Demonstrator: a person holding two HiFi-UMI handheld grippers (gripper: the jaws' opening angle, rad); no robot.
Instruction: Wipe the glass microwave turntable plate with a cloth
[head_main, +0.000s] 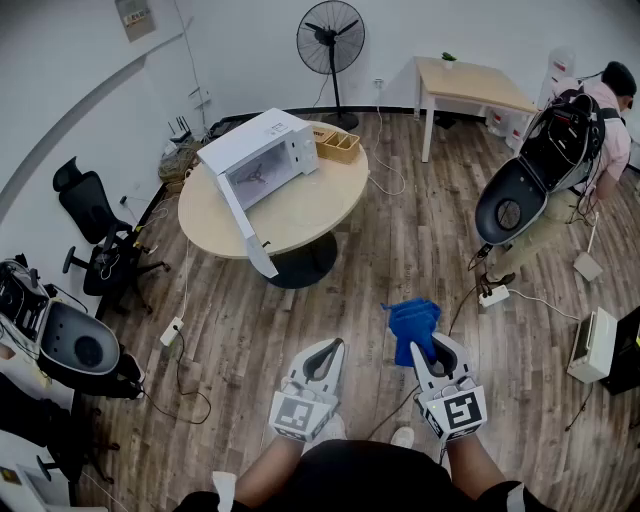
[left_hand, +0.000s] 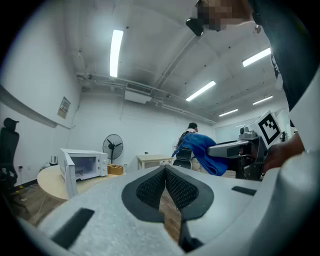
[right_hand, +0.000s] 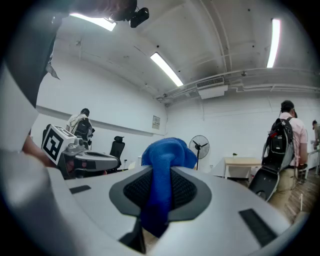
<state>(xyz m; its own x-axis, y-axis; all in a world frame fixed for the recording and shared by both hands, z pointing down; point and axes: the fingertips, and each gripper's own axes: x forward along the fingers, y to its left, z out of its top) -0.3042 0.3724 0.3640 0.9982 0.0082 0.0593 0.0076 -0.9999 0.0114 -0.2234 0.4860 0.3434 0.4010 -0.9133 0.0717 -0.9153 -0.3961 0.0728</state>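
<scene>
My head camera looks steeply down, the round worktop far left. Cameras on the left hand-held gripper and right hand-held gripper sit close behind their jaws, looking level; both catch the fan.

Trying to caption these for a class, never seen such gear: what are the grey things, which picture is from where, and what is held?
No robot here: a person holds a grey tool with tongs in each hand. The head view comes from a camera on the person's head, looking down; the other two come from cameras riding on each tool, looking along its tongs. The right tool has its tongs shut on a blue cloth. The left tool has its tongs together, nothing between them. Ahead, a round table carries a white microwave, door open, and a small basket.
</scene>
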